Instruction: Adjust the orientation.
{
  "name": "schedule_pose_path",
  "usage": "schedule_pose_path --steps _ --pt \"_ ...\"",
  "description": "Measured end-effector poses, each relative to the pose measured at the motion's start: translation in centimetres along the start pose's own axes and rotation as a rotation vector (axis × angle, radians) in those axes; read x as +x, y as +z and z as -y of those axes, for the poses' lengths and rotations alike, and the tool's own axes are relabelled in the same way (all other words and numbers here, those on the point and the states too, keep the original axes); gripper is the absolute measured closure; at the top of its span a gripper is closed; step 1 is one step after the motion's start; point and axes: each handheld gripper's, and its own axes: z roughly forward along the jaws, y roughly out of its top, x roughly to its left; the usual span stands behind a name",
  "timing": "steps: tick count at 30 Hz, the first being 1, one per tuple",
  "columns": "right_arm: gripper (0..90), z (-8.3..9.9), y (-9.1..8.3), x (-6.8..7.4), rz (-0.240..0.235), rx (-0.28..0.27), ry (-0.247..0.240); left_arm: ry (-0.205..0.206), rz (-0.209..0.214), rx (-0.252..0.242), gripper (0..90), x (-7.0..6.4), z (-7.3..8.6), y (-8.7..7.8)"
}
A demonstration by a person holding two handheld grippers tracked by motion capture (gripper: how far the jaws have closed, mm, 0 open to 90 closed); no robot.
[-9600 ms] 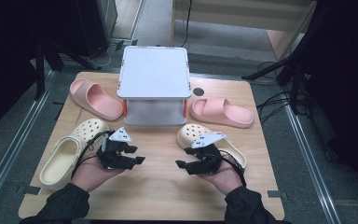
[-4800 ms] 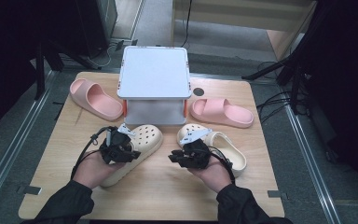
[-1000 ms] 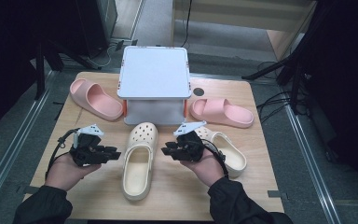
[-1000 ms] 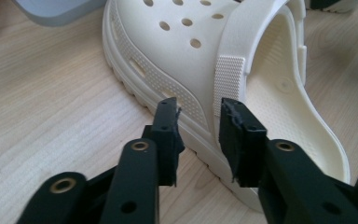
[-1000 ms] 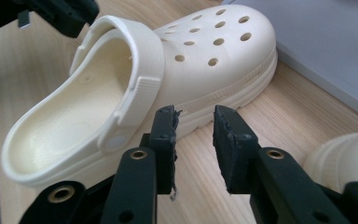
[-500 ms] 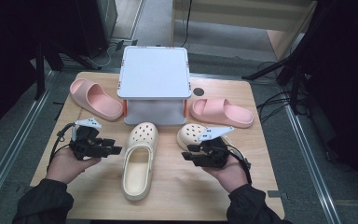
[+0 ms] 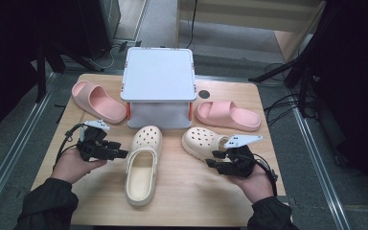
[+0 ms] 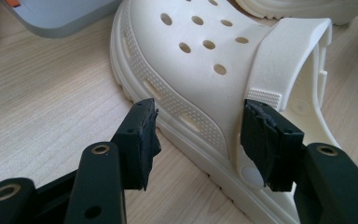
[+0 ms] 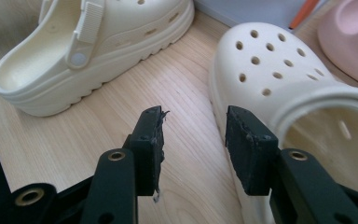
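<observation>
Two cream clogs on the table, both grippers spread and holding nothing.

We see the left clog (image 7: 144,164) lying in the middle of the table (image 7: 191,196), toe toward the grey box (image 7: 158,86), and the right clog (image 7: 204,142) just beside it, toe also near the box. Our left gripper (image 7: 120,153) is just beside the left clog; its jaws are spread around the clog's side and strap, and we cannot tell if they touch. Our right gripper (image 7: 212,160) is at the heel of the right clog, jaws apart, one close to its rim. Behind, one pink slide (image 7: 97,100) lies left of the box and another pink slide (image 7: 227,114) right of it. We can read no brand or writing anywhere.
</observation>
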Motion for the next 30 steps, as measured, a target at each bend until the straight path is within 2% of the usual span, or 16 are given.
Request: schedule_pose_path --steps 5,11,20,25,30 --pt "56.7 0.5 -0.6 -0.9 0.019 -0.004 0.015 -0.012 -0.002 -0.001 45.4 0.2 0.1 0.0" --pt "56.3 0.9 -0.5 -2.1 0.041 0.013 0.035 -0.009 -0.004 0.004 45.3 0.2 0.3 -0.1" --pt "55.5 1.3 1.6 -3.2 0.032 0.076 0.052 -0.013 -0.006 0.007 45.0 0.1 0.5 0.0" --pt "60.4 1.0 2.6 -3.5 0.035 0.09 0.045 -0.012 -0.004 0.014 45.0 0.1 0.5 0.1" --pt "69.7 0.7 3.3 -3.4 0.036 0.079 0.01 -0.009 -0.008 0.019 45.0 0.1 0.5 0.2"
